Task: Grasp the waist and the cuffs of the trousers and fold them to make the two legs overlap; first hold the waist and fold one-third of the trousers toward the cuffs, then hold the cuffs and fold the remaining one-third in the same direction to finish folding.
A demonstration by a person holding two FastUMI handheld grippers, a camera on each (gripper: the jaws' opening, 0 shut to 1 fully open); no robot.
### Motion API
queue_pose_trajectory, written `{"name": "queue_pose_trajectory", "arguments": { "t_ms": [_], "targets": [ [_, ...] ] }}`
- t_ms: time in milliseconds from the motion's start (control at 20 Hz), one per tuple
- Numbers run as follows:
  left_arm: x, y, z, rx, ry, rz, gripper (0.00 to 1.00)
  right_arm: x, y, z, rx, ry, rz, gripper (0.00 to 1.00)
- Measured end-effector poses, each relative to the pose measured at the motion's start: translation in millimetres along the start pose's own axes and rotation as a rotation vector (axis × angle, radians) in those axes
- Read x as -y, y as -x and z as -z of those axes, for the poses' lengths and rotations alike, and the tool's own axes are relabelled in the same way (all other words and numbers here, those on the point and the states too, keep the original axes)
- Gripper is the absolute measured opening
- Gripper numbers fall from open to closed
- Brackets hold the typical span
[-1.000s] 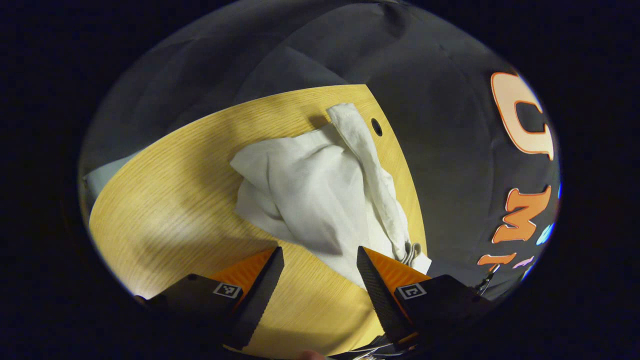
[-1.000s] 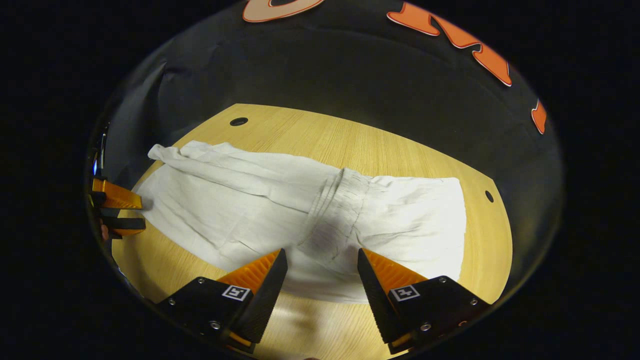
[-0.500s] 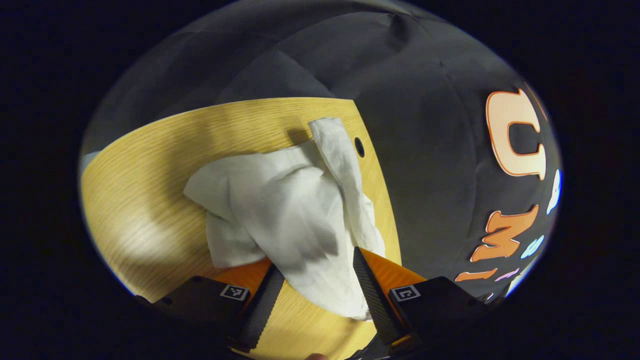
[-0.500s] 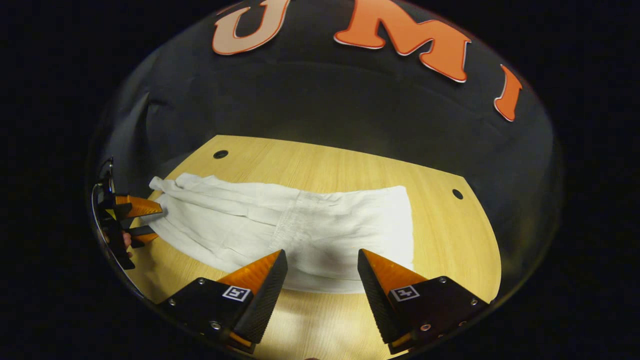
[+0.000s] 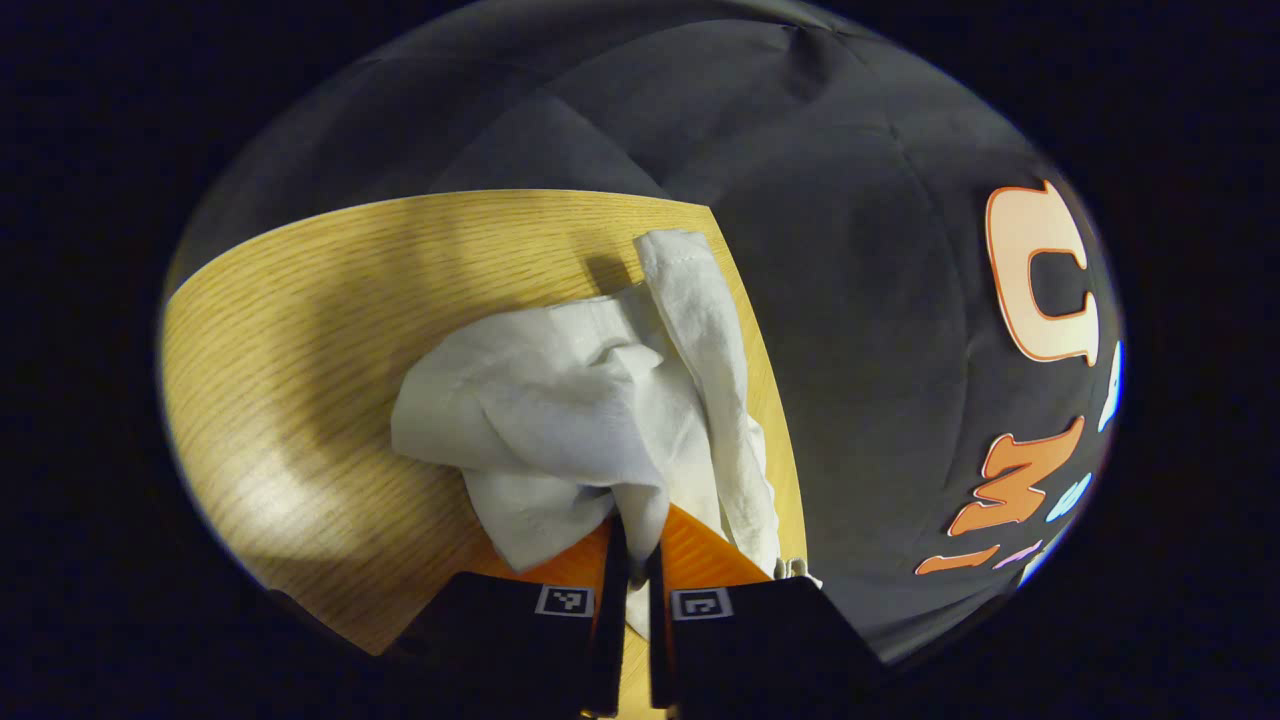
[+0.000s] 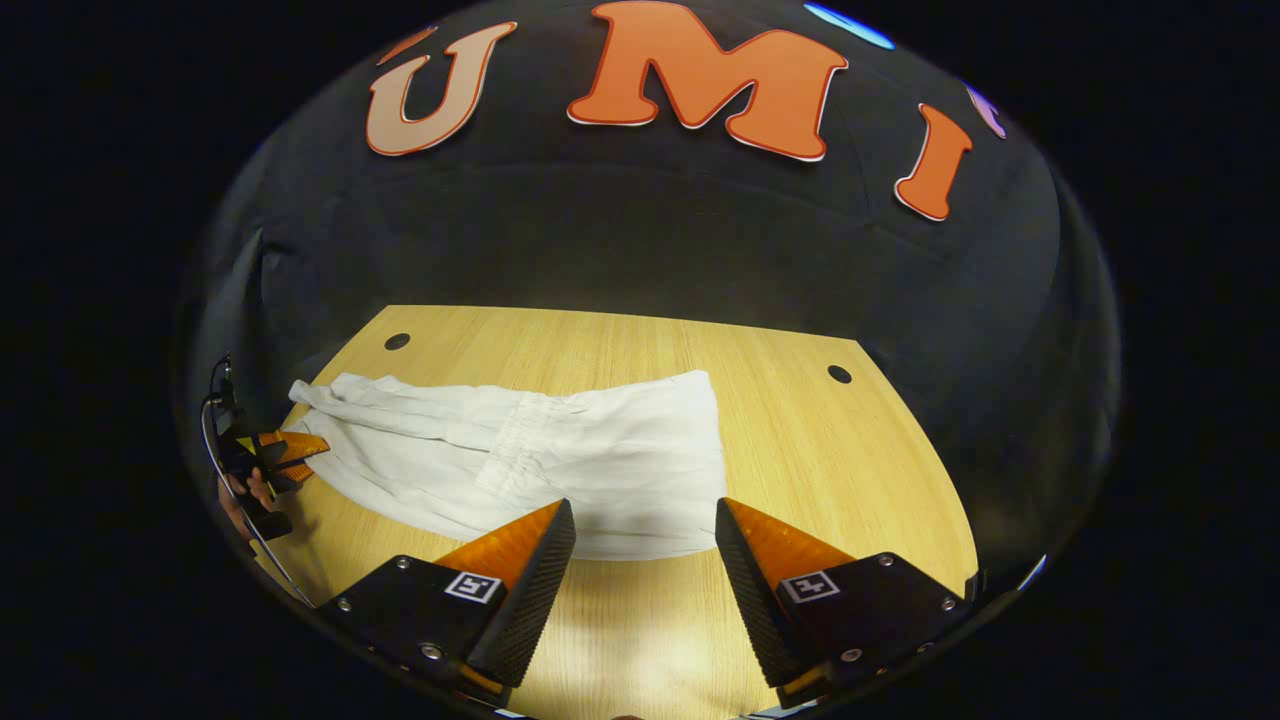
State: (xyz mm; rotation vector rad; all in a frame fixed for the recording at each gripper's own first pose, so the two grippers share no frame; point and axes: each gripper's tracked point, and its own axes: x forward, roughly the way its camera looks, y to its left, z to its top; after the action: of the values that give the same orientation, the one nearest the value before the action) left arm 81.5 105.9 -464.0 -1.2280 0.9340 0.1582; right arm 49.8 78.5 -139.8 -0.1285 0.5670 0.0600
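Between left claw (image 5: 633, 545) fingers, trousers (image 5: 600, 420) cuff edge hidden.

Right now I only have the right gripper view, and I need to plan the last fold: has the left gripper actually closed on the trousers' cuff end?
Observer: Yes. In the left gripper view the left gripper has both fingers pinched on a bunch of the white trousers.
Operator: Is that cloth lying flat there?
Observer: No, it is crumpled and lifted into folds in front of the fingers.
Operator: How near the table edge is that end?
Observer: One narrow strip of the trousers runs right along the edge of the table.
Operator: And my gripper?
Observer: The right gripper is open, short of the cloth.
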Motion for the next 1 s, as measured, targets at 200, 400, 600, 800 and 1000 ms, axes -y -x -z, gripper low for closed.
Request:
{"name": "queue_pose_trajectory", "arguments": {
  "t_ms": [200, 400, 600, 800, 1000],
  "targets": [
    [19, 11, -6, 0.023, -0.127, -0.033, 0.11, 24, 10, 2, 0.016, -0.027, 0.006, 0.87],
    [79, 40, -9, 0.099, -0.286, 0.002, 0.10, 43, 16, 2, 0.043, -0.081, -0.018, 0.87],
    [142, 63, -2, 0.158, -0.394, 0.034, 0.10, 69, 22, 3, 0.080, -0.102, -0.029, 0.87],
    [200, 73, 14, 0.186, -0.492, 0.035, 0.10, 104, 32, 1, 0.115, -0.142, -0.034, 0.88],
    [265, 63, 45, 0.188, -0.606, 0.038, 0.10, 140, 38, 3, 0.144, -0.193, -0.035, 0.88]
  ]
}}
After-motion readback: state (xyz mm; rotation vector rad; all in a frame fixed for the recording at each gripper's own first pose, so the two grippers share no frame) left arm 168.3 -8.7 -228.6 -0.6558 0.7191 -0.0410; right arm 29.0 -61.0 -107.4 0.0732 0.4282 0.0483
